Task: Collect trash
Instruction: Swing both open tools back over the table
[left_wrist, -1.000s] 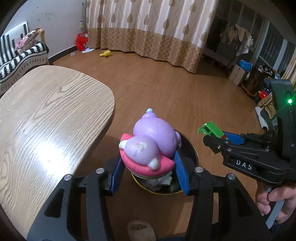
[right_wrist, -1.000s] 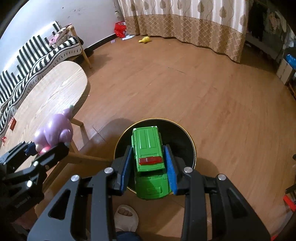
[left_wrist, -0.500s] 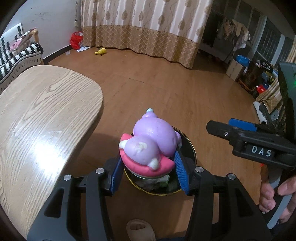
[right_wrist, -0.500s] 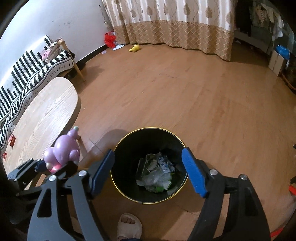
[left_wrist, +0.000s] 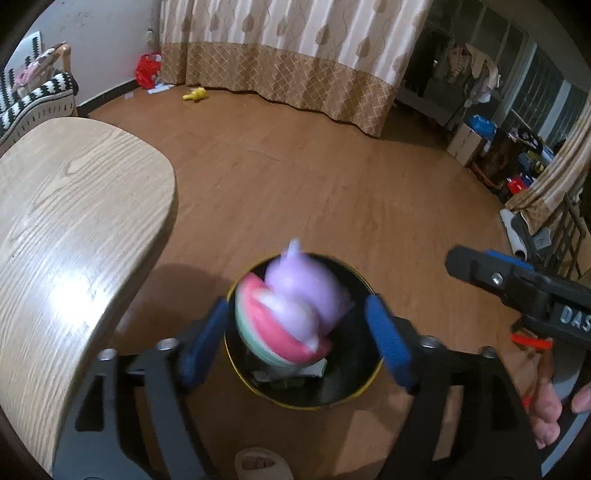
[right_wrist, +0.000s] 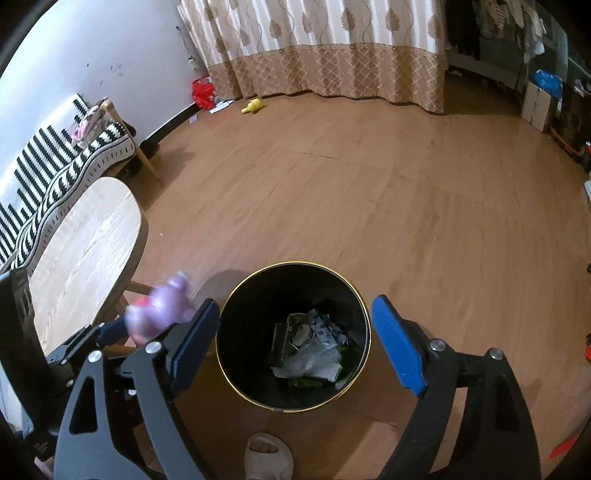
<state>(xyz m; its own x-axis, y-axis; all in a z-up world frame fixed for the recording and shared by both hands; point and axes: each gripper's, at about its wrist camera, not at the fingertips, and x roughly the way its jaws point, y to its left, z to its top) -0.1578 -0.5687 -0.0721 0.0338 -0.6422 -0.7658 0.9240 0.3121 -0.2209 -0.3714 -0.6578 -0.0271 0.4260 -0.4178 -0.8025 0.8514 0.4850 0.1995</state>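
The left tongs (left_wrist: 299, 339) stand apart, and the purple toy (left_wrist: 291, 306), blurred, sits between the pads touching neither, directly over the black bin (left_wrist: 236, 365) on the floor (left_wrist: 332, 177). The right tongs (right_wrist: 295, 347) are also apart and hold nothing, framing the bin's gold rim, with crumpled wrappers (right_wrist: 310, 350) lying at the bottom. Risk, as judged: the toy is broad against the bin's mouth, so an off-centre fall could strike the rim and bounce onto the floor beside the slipper (right_wrist: 267, 458) or toward the tabletop (left_wrist: 66, 240) at left.
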